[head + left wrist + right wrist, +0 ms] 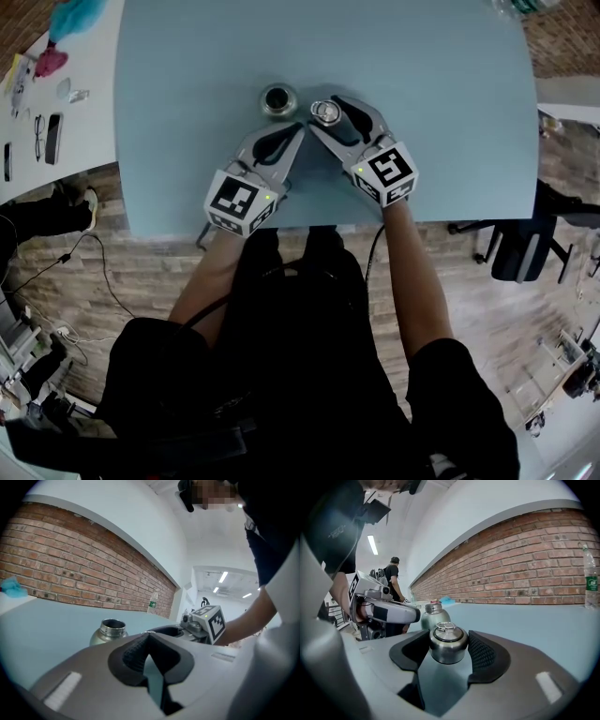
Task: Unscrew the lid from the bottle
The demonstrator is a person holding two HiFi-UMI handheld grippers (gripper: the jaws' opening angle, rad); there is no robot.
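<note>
The lid (326, 112) is already off, so the unscrewing looks done; the right gripper (449, 648) has its fingers clamped on the lid's sides, just beside the bottle (279, 98), which stands well in from the table's (187, 112) near edge. The left gripper (148, 638) has its fingers pressed together on nothing. The next move is probably to set the lid down flat and let go. The bottle's mouth gapes dark; what it holds cannot be seen.

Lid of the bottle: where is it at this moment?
The lid sits clamped between the tongs of the right gripper, off the bottle, which stands open just to its left in the head view.
</note>
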